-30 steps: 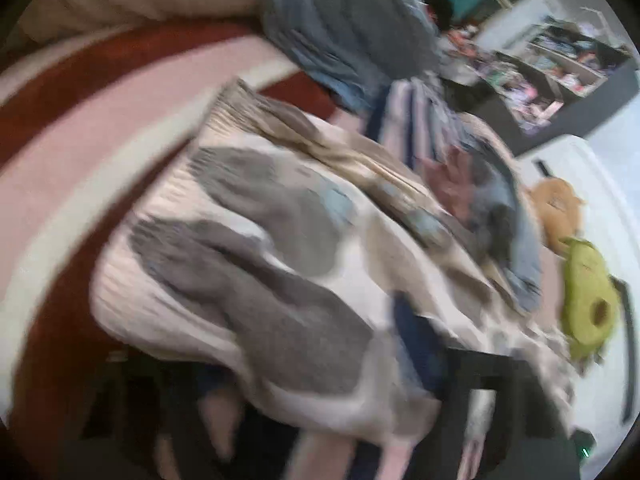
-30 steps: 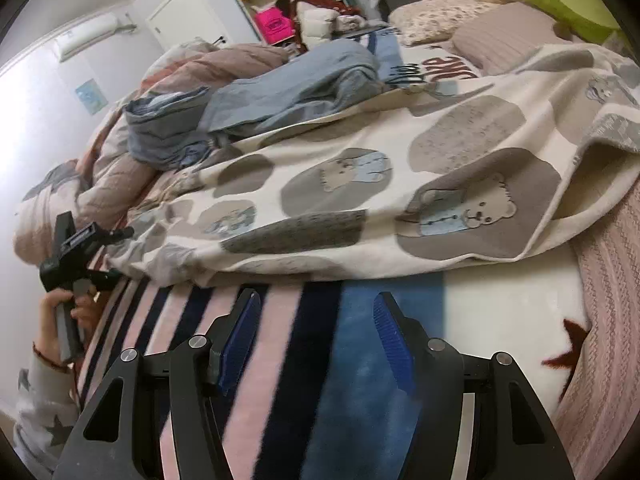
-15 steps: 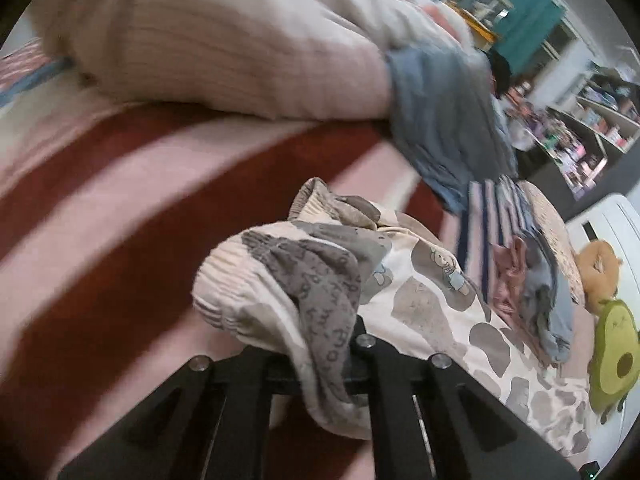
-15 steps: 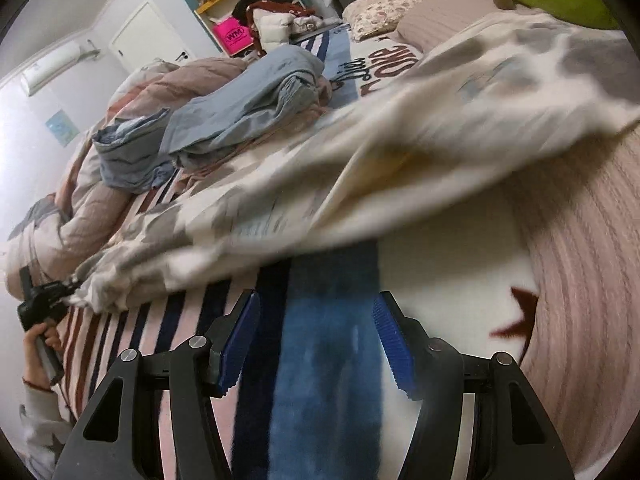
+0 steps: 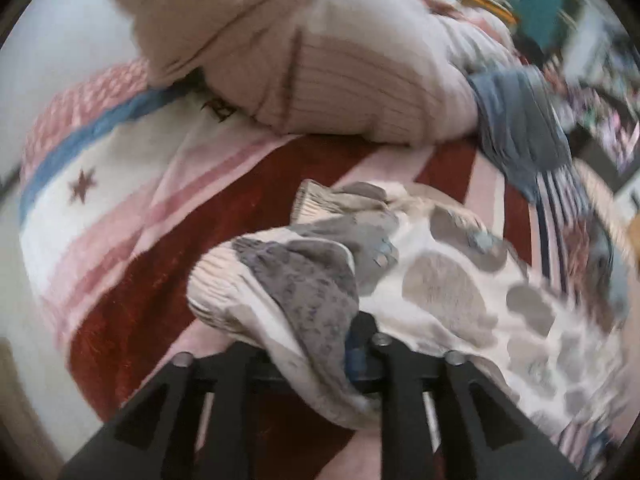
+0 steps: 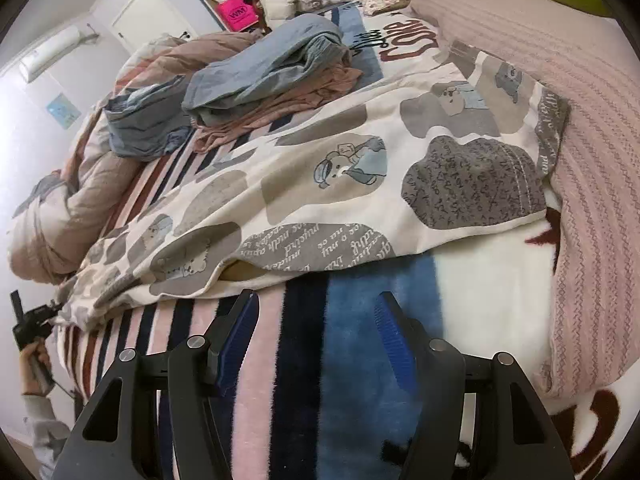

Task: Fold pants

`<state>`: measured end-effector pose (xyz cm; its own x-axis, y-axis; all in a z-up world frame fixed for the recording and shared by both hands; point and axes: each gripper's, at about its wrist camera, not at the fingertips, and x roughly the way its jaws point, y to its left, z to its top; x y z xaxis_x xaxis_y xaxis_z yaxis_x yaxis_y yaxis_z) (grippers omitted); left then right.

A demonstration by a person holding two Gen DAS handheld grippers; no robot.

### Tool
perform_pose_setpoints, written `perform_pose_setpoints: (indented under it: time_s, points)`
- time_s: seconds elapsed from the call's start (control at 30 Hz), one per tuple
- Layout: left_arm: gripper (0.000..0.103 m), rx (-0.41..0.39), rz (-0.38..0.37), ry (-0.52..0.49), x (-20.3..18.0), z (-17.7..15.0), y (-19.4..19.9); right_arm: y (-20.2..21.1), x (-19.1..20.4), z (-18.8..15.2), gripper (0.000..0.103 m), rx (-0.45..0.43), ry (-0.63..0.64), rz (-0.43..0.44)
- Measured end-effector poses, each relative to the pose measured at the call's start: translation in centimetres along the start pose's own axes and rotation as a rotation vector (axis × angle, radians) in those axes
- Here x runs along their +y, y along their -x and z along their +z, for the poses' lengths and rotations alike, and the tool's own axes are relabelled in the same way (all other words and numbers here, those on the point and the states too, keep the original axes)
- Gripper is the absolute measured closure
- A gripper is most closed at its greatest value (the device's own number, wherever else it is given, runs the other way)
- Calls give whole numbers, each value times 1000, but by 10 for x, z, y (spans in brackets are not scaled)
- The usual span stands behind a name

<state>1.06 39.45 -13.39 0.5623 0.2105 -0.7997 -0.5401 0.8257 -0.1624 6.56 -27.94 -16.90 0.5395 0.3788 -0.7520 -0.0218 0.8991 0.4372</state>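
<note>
The pants (image 6: 340, 184), cream with grey patches and bear prints, lie stretched out along the striped blanket (image 6: 280, 360). Their ribbed cuff (image 5: 280, 280) sits between the fingers of my left gripper (image 5: 312, 344), whose jaws are opening. A blue pad (image 5: 354, 356) shows bare beside the cloth. In the right wrist view the left gripper (image 6: 36, 316) is at the far left, at the end of the pant leg. My right gripper (image 6: 316, 308) hovers open over the blanket just short of the pants' near edge, with nothing between its fingers.
A heap of blue jeans (image 6: 260, 68) and brown clothes lies beyond the pants. A bunched beige duvet (image 5: 320, 60) fills the bed's far end. A pink knitted cover (image 6: 580, 160) runs along the right. A person's hand (image 6: 32, 360) holds the left gripper.
The left gripper closed on the cuff and carried it away along the bed, drawing the pants out flat. Its fingers now stand wider than half a second ago. The right gripper shifted slightly.
</note>
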Motion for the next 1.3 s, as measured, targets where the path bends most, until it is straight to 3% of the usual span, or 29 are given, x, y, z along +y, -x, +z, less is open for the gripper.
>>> perform_pose_setpoints:
  time_s: [0.07,0.13,0.27,0.37,0.43,0.5,0.57,0.63,0.7,0.8,0.9,1.0,1.07,1.1,1.13,1.2,1.3]
  points:
    - [30,-37,-47,-8,-7,-5,12,-1,-3,1,46,-5,-17,-7]
    - [21,-64,-87,-16,-11,-6,22,-2,-8,3,43,-9,-41,-20]
    - [19,-62,-127,-16,-19,-6,19,3,-27,0,37,-27,-107,-16]
    - [18,-61,-115,-3,-19,-5,10,8,-41,2,37,-68,-170,-3]
    - [18,-49,-111,18,-14,-6,2,10,-47,7,37,-114,-197,-34]
    - [18,-38,-111,53,-5,-8,-5,11,-52,16,38,-174,-216,-130]
    - [18,-28,-108,69,1,-10,-12,9,-56,23,51,-208,-224,-216]
    - [19,-17,-109,80,5,-11,-17,4,-60,32,99,-209,-213,-269]
    - [19,-15,-104,72,4,-13,-19,2,-65,37,99,-195,-216,-270]
    - [18,-21,-92,57,0,-12,-21,16,-58,41,103,-258,-166,-335]
    - [19,-19,-93,62,0,-12,-22,36,-54,47,103,-321,-125,-400]
    - [18,-4,-92,72,1,-12,-26,41,-61,55,101,-279,-133,-381]
    - [18,0,-92,76,1,-12,-27,36,-65,54,99,-205,-149,-320]
    - [18,0,-92,78,1,-12,-27,33,-66,52,96,-182,-160,-306]
    - [17,1,-92,80,1,-12,-27,30,-69,48,75,-165,-175,-300]
    - [17,1,-91,83,0,-12,-27,28,-73,44,52,-180,-194,-309]
    - [17,3,-88,79,-2,-13,-27,17,-68,42,50,-152,-167,-347]
